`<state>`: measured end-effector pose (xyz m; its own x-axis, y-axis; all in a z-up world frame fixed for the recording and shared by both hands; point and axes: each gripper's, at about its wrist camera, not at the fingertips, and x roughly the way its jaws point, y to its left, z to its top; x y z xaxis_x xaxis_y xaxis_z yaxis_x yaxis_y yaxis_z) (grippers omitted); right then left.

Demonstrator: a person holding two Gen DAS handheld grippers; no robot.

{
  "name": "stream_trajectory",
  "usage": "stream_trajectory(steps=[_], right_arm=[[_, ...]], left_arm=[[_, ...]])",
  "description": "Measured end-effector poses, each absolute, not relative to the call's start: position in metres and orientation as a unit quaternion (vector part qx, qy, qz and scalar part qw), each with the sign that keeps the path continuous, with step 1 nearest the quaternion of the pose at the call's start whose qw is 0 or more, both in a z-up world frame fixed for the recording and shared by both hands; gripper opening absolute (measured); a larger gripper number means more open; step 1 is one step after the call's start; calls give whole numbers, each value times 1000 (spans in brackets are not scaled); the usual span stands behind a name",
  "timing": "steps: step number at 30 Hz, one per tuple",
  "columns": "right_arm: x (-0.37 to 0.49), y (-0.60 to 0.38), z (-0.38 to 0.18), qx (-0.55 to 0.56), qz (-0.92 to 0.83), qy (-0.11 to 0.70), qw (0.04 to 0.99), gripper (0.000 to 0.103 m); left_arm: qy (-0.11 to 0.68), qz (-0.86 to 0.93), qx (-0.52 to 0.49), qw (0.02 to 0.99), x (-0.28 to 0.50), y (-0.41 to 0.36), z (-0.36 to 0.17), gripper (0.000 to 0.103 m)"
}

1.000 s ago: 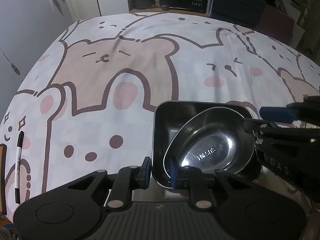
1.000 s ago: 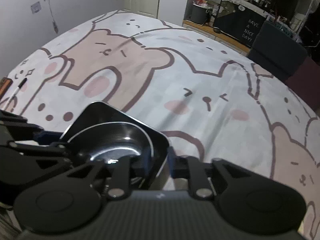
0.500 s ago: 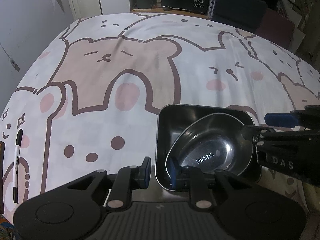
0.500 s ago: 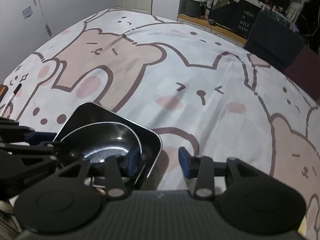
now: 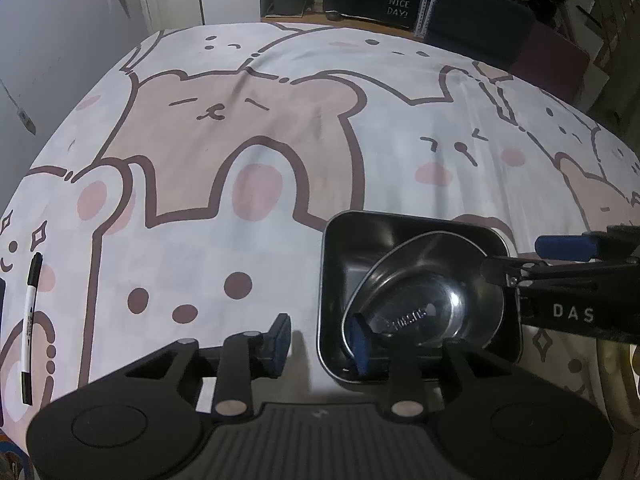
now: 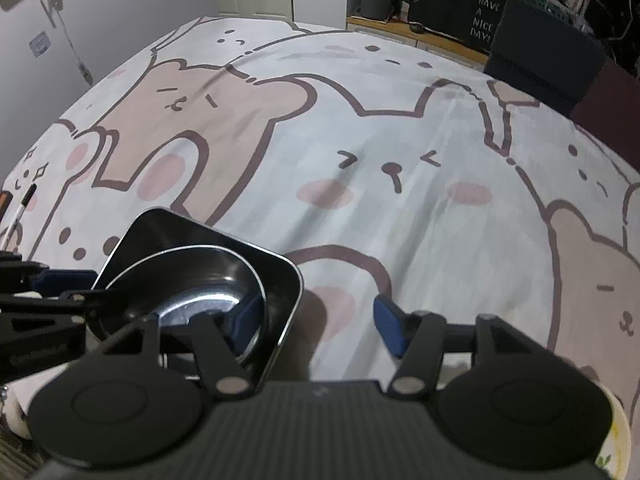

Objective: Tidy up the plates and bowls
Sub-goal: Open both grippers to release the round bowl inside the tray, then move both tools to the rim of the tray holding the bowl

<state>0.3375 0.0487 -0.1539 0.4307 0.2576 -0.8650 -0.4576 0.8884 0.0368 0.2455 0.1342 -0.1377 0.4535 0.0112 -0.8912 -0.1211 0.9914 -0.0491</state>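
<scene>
Jaws of both grippers just opened, straddling tray (image 5: pixel 344 248) walls, round dish (image 5: pixel 424 296) inside.

The left gripper (image 5: pixel 320 342) points steeply down with its jaws parted after just opening further; one blue pad sits inside the square tray (image 5: pixel 332 280), the other outside its near-left wall, and neither seems to press on that wall, though the angle makes contact hard to judge. The right gripper (image 6: pixel 316 322) also tilts steeply down, jaws spread wide after just opening, straddling the tray's right wall, one pad inside, one well clear outside.
</scene>
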Motion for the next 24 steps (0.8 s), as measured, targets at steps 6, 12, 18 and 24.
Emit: stream_trajectory(steps=[6,12,18,24], right_arm=[[340,47,-156,-96,216,491,838,71],[341,42,-156,-85,217,499,835,75],[340,32,-147,-53,232,496,835,76],[333,12,-132,7,226,483,846,84]], left_arm=[[522,39,-55,850,246,136,-138,36],[519,29,-81,851,244,144,-133,42],[490,-2,-110,865,239,148,-118,74],[463,-10,-139,876,239,162,-107,92]])
